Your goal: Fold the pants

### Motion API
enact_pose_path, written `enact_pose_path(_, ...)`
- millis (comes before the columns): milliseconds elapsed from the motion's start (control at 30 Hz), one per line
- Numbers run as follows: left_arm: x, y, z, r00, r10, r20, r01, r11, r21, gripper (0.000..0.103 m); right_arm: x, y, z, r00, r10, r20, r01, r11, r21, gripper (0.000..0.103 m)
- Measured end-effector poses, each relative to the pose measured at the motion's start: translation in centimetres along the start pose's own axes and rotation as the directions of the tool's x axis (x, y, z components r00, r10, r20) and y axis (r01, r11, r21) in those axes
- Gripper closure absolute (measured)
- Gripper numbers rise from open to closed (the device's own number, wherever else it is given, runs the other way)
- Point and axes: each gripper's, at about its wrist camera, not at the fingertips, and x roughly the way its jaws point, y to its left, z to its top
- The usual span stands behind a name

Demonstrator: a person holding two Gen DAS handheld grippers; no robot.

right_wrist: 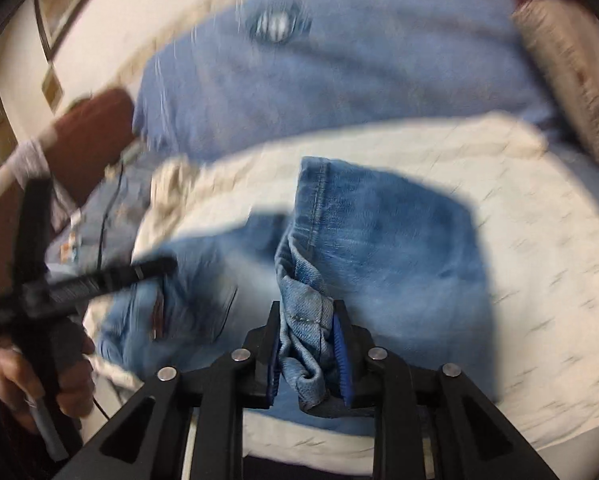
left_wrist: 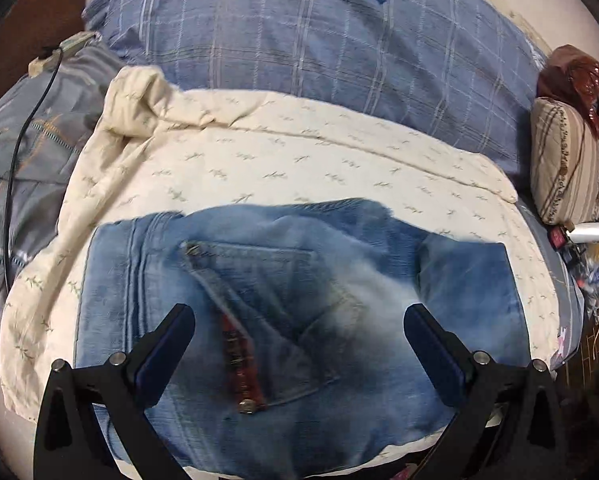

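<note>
Light blue jeans lie folded on a cream blanket, back pocket up, with a red-brown label along the pocket edge. My left gripper hovers over the pocket, open wide, nothing between its fingers. In the right wrist view the jeans show a leg folded over the seat. My right gripper is shut on a bunched hem of that leg, the denim filling the gap between the blue pads. A person's hand holds the left gripper's handle at the left.
A blue plaid duvet lies behind the blanket. A striped pillow and small clutter sit at the right edge. A black cable crosses grey bedding on the left. A brown headboard stands at the far left.
</note>
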Motion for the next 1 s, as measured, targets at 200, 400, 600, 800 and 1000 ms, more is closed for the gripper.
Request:
enact_pose_path(200,0.6,0.4,0.0,1.0,-0.014,-0.02,0.014,1.0,-0.017,0.0,1.5,0.2,-2.2,0.986,0.137,-0.096,-0.14,0.99,-0.029,0.04)
enact_pose_path(400,1.6,-3.9,0.9,0.999,-0.04,-0.007,0.041,0.995,0.088,0.0,-4.2,-6.9,-1.8,0.977,0.131,0.17,-0.156,0.977,0.144,0.04)
enact_pose_path(600,5.4,-9.5,1.7,1.0,0.008,-0.017,-0.004,0.978,0.211,0.0,-3.9,-12.2,-2.7,0.983,0.002,0.181,-0.062,0.943,0.327,0.067)
enact_pose_path(800,10.7,-11.1,2.1,0.987,0.143,-0.074,-0.119,0.958,0.262,0.0,-1.8,-11.0,-3.0,0.997,-0.055,0.051,0.044,0.979,0.201,0.068)
enact_pose_path(1000,9.9,-10.8,2.0,0.988,0.138,-0.073,-0.117,0.963,0.243,0.0,0.5,-8.7,-3.3,0.98,-0.199,-0.012,0.2,0.979,0.034,0.066)
